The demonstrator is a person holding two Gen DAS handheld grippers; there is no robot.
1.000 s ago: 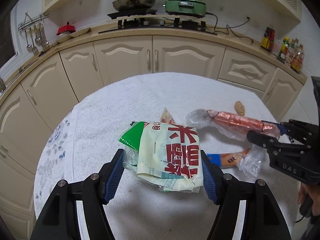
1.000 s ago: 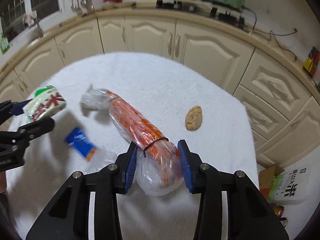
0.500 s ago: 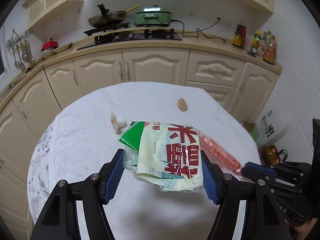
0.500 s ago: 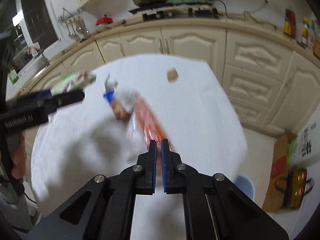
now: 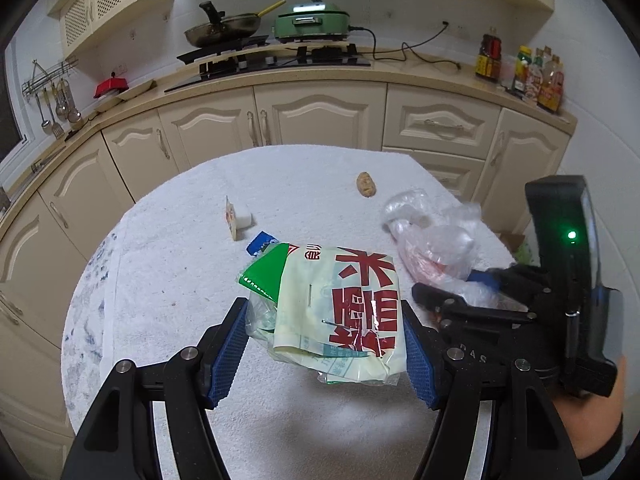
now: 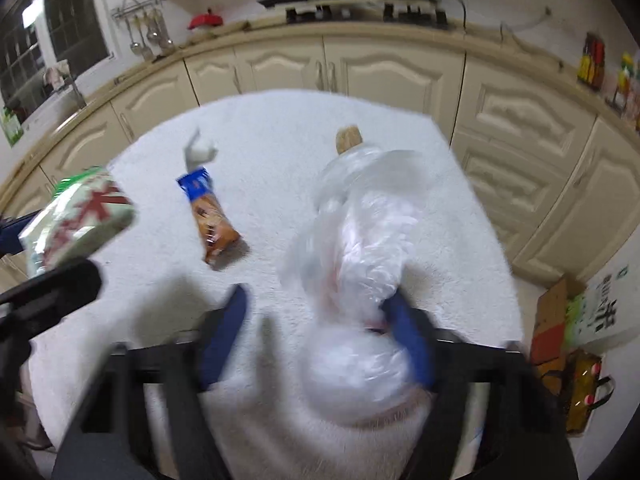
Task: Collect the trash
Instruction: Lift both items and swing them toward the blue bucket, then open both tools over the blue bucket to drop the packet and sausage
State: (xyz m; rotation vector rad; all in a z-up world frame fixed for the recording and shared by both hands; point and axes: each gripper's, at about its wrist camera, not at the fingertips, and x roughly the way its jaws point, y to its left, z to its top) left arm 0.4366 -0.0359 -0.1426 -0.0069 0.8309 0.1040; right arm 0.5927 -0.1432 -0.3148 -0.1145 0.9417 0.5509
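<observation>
White towelling covers your table (image 5: 180, 264). Your left gripper (image 5: 324, 350) clamps the red-lettered bag (image 5: 340, 304) above its middle; your right gripper (image 6: 316, 336), jaws spread, carries the clear plastic bag (image 6: 360, 240) near the right edge.

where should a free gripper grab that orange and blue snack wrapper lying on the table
Grip the orange and blue snack wrapper across its narrow width near the middle, coming straight down from above. It lies flat on the white tablecloth, long and slim, apart from the other trash, so fingers either side of the long edges should close on it. Both grippers look busy now.
</observation>
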